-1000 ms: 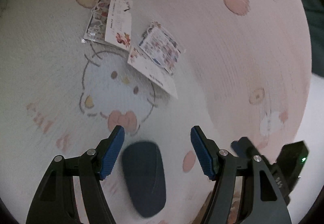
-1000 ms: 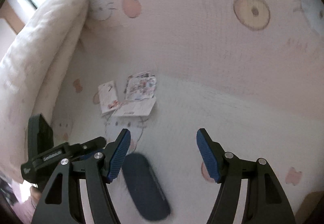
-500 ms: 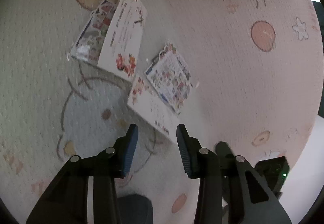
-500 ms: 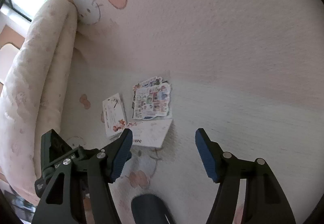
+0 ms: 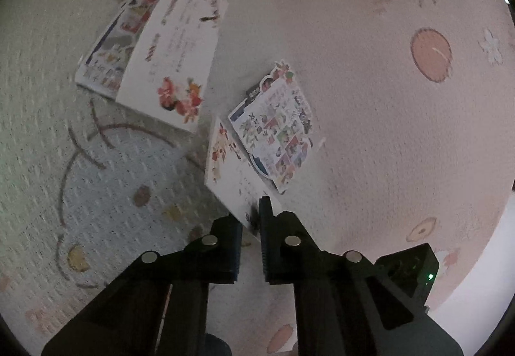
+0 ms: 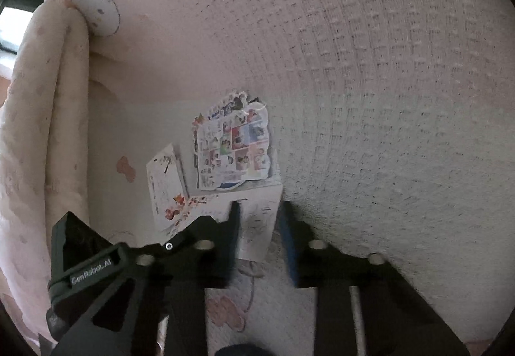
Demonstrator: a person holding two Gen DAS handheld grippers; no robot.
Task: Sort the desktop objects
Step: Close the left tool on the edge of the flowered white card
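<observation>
A white card with a flower print (image 5: 231,172) lies on the cartoon-print blanket (image 5: 370,130), and a colourful sticker sheet (image 5: 276,137) overlaps its far side. My left gripper (image 5: 250,220) is shut on the card's near corner. In the right wrist view the same white card (image 6: 257,220) shows between the blue pads (image 6: 288,237) of my right gripper (image 6: 259,224). Its jaws are closing but still stand apart around the card. The sticker sheet (image 6: 235,146) lies just beyond. A second flowered card (image 5: 173,60) rests on another sticker sheet (image 5: 112,43) farther left.
A dark blue object (image 5: 215,346) peeks in at the bottom edge, behind both grippers. A rolled pale cushion (image 6: 48,130) borders the blanket on the left in the right wrist view. The other gripper's black body (image 6: 83,259) sits close on the left.
Both grippers dropped forward onto the cards, leaving the dark blue object behind. The left jaws closed on the white card's corner. The right jaws narrowed around its other side.
</observation>
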